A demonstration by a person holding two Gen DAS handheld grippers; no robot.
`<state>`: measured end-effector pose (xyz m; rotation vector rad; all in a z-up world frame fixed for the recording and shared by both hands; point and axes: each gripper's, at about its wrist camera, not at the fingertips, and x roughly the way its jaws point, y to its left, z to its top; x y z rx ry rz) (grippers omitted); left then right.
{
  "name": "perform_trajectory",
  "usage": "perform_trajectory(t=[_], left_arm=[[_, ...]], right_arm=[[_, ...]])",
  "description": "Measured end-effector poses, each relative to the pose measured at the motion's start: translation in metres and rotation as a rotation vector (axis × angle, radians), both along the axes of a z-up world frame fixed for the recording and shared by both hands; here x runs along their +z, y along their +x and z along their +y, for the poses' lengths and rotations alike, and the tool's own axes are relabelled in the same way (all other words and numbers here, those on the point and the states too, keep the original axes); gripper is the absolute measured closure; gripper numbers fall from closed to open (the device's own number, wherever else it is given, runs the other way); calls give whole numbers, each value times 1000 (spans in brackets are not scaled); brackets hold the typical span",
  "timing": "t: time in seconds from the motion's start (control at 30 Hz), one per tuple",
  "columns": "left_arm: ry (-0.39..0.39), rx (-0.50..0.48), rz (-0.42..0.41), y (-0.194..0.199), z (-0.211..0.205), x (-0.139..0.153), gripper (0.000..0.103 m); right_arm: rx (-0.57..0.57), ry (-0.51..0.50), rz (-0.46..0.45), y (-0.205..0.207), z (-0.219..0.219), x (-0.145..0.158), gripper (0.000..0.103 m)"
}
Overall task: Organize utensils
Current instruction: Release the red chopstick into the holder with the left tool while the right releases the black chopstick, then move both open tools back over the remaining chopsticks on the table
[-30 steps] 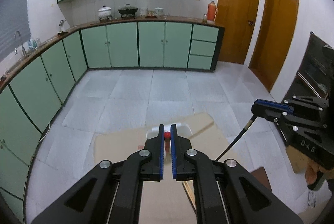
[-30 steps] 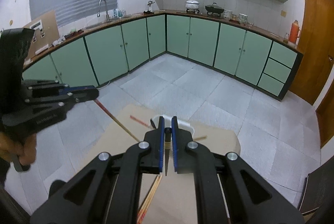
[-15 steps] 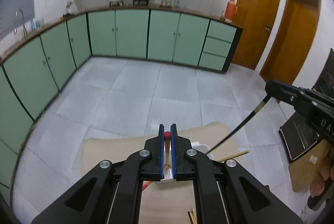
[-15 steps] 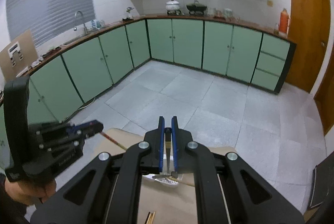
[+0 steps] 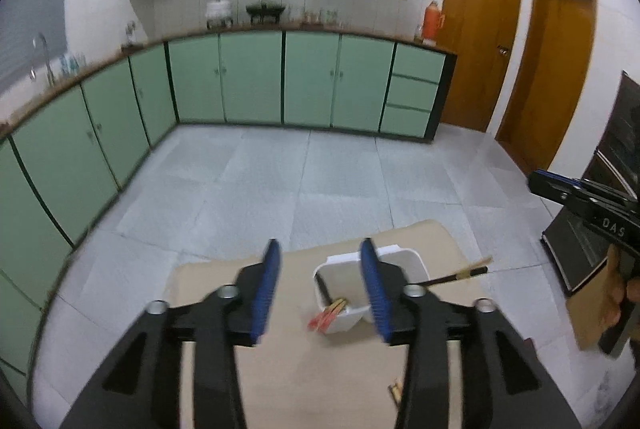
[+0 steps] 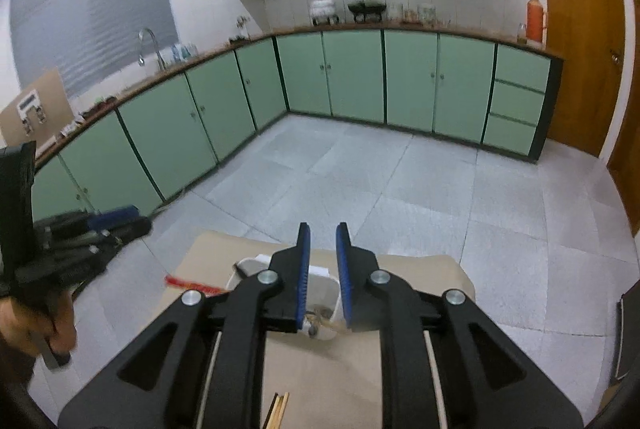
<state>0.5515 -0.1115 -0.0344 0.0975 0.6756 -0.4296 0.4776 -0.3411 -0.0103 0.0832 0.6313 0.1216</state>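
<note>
Both tongs, left (image 5: 320, 287) and right (image 6: 322, 275), have just opened, empty, dropping their sticks into the tub (image 5: 414, 263) right below.

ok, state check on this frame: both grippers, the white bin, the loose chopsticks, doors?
left gripper: open, jaws just opening, nothing between the pads
right gripper: open, jaws just opening, nothing gripped
white bin: upright on the cardboard, chopsticks inside
dark chopstick: leaning over the bin rim, tip sticking out
cabinet doors: shut
wooden door: shut
</note>
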Motion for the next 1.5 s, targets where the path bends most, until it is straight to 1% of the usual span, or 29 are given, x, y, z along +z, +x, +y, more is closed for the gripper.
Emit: perform_trajectory(t=[0.03, 0.07, 0.1, 0.17, 0.2, 0.27, 0.3, 0.43, 0.47, 0.53, 0.57, 0.63, 0.7, 0.8, 0.83, 0.9, 1.0, 1.07, 1.13, 1.3, 1.37, 1.4, 1.5], left_arm=[[10, 2, -32, -17, 8, 3, 52], [14, -3, -52, -33, 15, 4, 49], [15, -3, -60, -42, 19, 4, 48], [8, 17, -78, -71, 34, -1, 37], [-5, 17, -82, -85, 40, -7, 36], [-14, 29, -92, -118, 51, -27, 34], [-17, 33, -95, -130, 53, -36, 33], [-48, 68, -104, -190, 64, -89, 29], [-54, 78, -108, -202, 64, -101, 27], [-69, 111, -102, -227, 68, -129, 26], [-73, 117, -90, -237, 68, -144, 25], [-59, 128, -68, -253, 70, -168, 25], [-44, 138, -42, -266, 70, -188, 25], [-39, 146, -7, -272, 70, -204, 25], [-42, 143, 2, -276, 71, -208, 25], [-24, 128, 6, -281, 68, -215, 25], [-1, 95, 17, -286, 60, -226, 25], [1, 69, 44, -288, 53, -234, 25], [18, 48, 56, -290, 45, -242, 25], [53, -24, 68, -295, 20, -252, 25], [70, -72, 72, -299, 5, -257, 25], [75, -88, 73, -300, 0, -258, 25], [93, -135, 80, -302, -18, -265, 25]], right_arm=[[2, -8, -27, -24, -2, -2, 87], [12, -14, -39, -42, -2, -6, 83], [16, -18, -50, -60, -3, -12, 83], [18, -32, -67, -96, -3, -27, 81], [17, -34, -71, -113, -3, -37, 78], [10, -54, -63, -148, 1, -67, 77], [11, -69, -51, -167, 4, -87, 77], [36, -110, 18, -227, 31, -170, 77], [40, -107, 37, -235, 38, -185, 77], [57, -89, 103, -257, 55, -228, 77], [72, -93, 120, -265, 64, -241, 77], [116, -144, 126, -280, 89, -265, 78], [134, -199, 132, -286, 106, -278, 78], [151, -201, 152, -289, 117, -290, 78], [157, -205, 148, -287, 120, -289, 78], [181, -205, 144, -284, 126, -289, 78], [176, -199, 133, -274, 127, -289, 78], [165, -178, 134, -268, 124, -289, 78], [157, -158, 139, -267, 120, -288, 79], [115, -156, 135, -268, 101, -291, 79], [100, -138, 135, -267, 93, -290, 79], [105, -125, 137, -267, 92, -290, 76], [131, -139, 131, -264, 92, -292, 76]])
